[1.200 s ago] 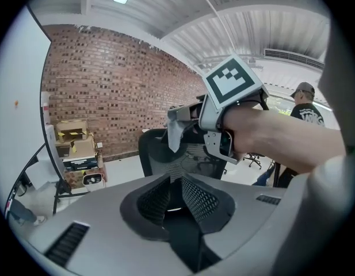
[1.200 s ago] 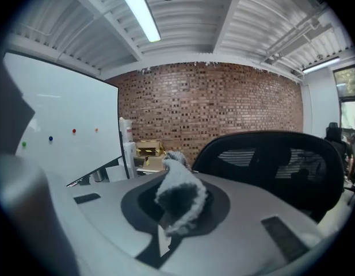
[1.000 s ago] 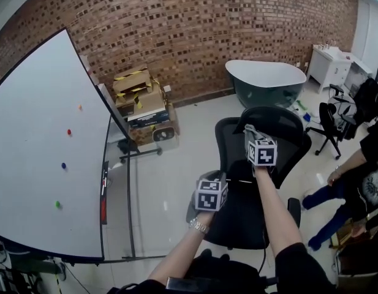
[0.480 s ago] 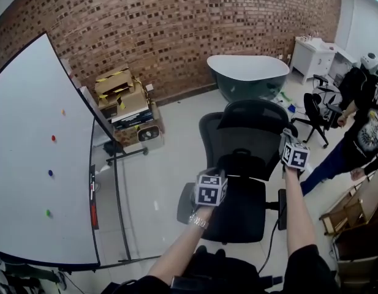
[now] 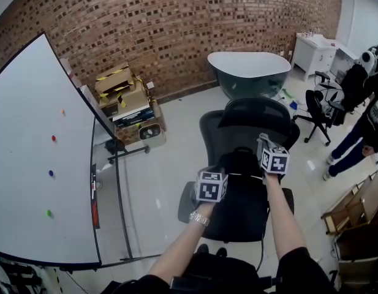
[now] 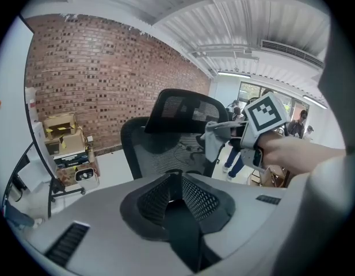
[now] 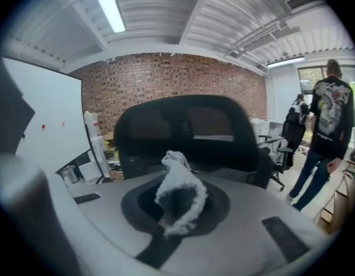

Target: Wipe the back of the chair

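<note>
A black mesh office chair (image 5: 241, 164) stands in front of me with its back (image 5: 234, 136) turned my way. My right gripper (image 5: 265, 143) is shut on a grey-white cloth (image 5: 263, 139) and holds it against the chair back, just below the headrest (image 5: 256, 112). In the right gripper view the cloth (image 7: 178, 193) bunches up between the jaws, with the headrest (image 7: 183, 128) close behind. My left gripper (image 5: 214, 176) hovers at the lower left of the chair back; its pads (image 6: 191, 197) meet with nothing between them. The left gripper view shows the chair back (image 6: 160, 154) and the cloth (image 6: 214, 141).
A whiteboard on a stand (image 5: 35, 158) fills the left. Cardboard boxes (image 5: 124, 97) and a dark bathtub (image 5: 247, 69) line the brick wall. A second office chair (image 5: 316, 112) and a walking person (image 5: 363, 133) are at the right, near a wooden crate (image 5: 354, 210).
My right gripper has swung with the cloth from the chair back's right edge to its middle. The left gripper has barely moved. The person at the right has stepped further right.
</note>
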### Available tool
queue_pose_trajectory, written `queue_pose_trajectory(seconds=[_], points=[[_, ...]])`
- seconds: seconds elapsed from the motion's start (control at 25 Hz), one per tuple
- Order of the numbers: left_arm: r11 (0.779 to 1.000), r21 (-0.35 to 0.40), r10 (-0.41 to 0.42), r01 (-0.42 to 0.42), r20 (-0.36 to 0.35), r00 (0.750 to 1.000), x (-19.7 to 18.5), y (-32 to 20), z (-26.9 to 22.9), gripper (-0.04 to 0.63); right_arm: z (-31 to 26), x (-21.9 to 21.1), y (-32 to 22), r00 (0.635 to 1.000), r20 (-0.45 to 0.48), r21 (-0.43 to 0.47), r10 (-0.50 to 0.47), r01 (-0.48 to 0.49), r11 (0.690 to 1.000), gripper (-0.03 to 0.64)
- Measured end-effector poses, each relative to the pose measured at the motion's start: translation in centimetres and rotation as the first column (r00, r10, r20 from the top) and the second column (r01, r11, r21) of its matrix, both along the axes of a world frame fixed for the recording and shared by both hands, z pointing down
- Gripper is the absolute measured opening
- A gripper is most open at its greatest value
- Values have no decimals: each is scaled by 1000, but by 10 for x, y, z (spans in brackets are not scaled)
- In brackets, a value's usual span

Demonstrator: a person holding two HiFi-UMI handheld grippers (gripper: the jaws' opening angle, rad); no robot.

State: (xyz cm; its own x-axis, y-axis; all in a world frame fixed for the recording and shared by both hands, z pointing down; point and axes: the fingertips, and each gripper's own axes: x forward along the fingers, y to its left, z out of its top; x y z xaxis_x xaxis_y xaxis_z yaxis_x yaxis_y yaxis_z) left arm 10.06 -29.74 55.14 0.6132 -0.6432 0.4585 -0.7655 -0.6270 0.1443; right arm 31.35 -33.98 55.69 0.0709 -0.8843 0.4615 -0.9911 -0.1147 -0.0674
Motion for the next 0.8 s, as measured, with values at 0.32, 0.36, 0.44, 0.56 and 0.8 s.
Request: queue_pose_trajectory(seconds=[0.32, 0.36, 0.44, 0.56, 0.8], points=[[999, -12, -47, 47, 30, 998, -24, -4, 3, 64, 53, -151, -82, 952, 28, -100, -305, 306, 947, 29], [999, -17, -50, 50, 31, 998, -25, -6, 2, 64, 60, -158, -90, 948, 34, -117, -316, 318, 941, 29], [998, -23, -54, 54, 26, 998, -26, -8, -1, 64, 69, -166, -105, 944, 30, -149, -328, 329, 933, 29], [998, -20, -63, 63, 19, 998, -28, -11, -7, 64, 79, -162, -119, 949, 1, -191, -315, 309, 932, 29], [997, -24, -72, 73, 40, 997, -32, -16, -2, 57, 66, -113, -132, 980, -43, -101, -192, 187, 977, 29]])
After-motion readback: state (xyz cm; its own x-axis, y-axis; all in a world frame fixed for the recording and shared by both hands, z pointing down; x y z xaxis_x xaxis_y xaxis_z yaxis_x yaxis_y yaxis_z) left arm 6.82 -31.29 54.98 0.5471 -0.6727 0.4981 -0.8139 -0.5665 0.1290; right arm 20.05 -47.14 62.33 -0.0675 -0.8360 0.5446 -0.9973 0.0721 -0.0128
